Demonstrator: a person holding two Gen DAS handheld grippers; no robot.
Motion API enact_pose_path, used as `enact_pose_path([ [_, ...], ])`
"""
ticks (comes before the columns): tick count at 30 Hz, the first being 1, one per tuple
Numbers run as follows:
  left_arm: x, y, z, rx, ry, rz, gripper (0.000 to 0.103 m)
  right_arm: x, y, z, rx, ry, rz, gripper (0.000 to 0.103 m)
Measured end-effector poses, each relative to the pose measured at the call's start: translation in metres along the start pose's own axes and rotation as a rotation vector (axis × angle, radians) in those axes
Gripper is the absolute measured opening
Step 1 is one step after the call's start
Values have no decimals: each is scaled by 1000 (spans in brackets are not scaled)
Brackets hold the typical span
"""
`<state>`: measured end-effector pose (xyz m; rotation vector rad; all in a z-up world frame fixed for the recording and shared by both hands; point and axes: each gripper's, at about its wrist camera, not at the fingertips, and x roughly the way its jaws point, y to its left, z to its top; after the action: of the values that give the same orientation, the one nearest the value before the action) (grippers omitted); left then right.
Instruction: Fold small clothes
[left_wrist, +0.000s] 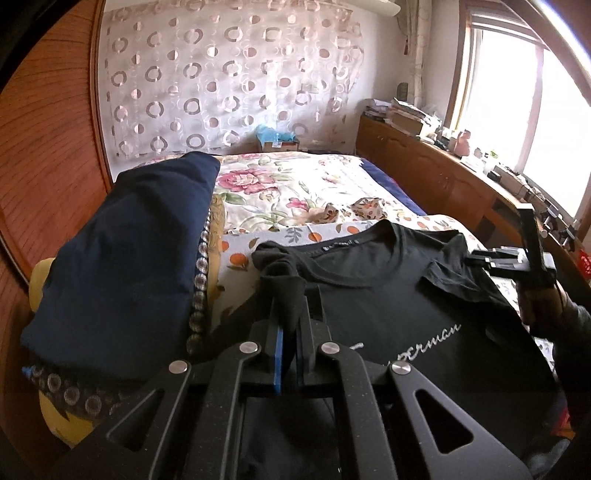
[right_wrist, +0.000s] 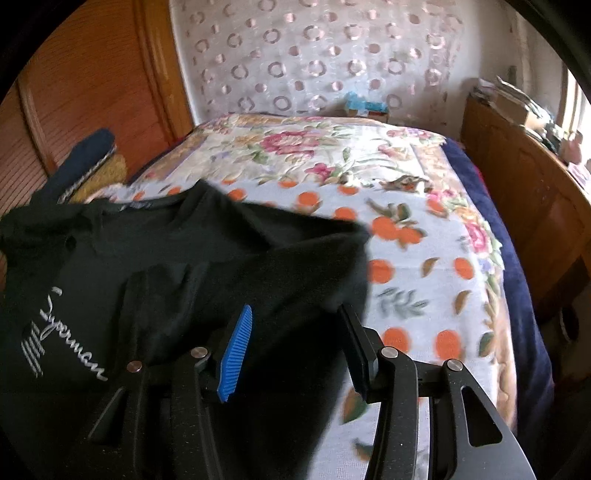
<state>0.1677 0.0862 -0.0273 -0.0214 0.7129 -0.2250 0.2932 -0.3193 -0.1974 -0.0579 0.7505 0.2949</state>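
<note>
A black T-shirt with white script on its chest lies face up on the bed, collar pointing away from me. My left gripper is shut on a bunch of the shirt's left shoulder and sleeve cloth, which stands up between its fingers. In the left wrist view my right gripper rests at the shirt's other sleeve, with a hand on its handle. In the right wrist view the right gripper stands open. Black sleeve cloth lies between its jaws, and the blue pad is bare.
The shirt rests on an orange-print sheet over a floral bedspread. A dark navy folded quilt is piled at the left. A wooden wardrobe stands behind it. A cluttered wooden cabinet runs under the window at right.
</note>
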Motion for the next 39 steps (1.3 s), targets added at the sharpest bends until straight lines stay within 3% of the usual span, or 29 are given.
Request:
enact_pose_path([
  [3, -4, -1, -5, 0, 3, 7, 6, 1, -17, 7, 32, -7, -44, 50],
  [7, -7, 3, -9, -12, 3, 12, 6, 18, -36, 16, 66, 35, -24, 50],
  [12, -11, 1, -15, -15, 0, 13, 6, 31, -32, 28, 25, 34, 7, 50],
  [14, -13, -1, -18, -12, -3, 10, 6, 35, -26, 31, 3, 29, 10, 40],
  [16, -17, -3, -22, -13, -10, 9, 6, 37, -18, 34, -29, 39, 32, 6],
  [19, -28, -6, -28, -13, -29, 12, 5, 23, -10, 31, -55, 6, 42, 6],
  [23, -50, -4, -36, -16, -74, 22, 5, -30, -5, 21, -36, -112, 78, 6],
  [28, -61, -5, -62, -3, -89, 32, 5, -99, 3, -17, -43, -257, 107, 6],
  [33, -63, -1, -88, -24, -70, 31, 5, -122, 6, -65, -25, -280, 114, 6],
  [39, -85, 2, -106, -41, -116, 42, 5, -143, 9, -99, -9, -311, 95, 6],
])
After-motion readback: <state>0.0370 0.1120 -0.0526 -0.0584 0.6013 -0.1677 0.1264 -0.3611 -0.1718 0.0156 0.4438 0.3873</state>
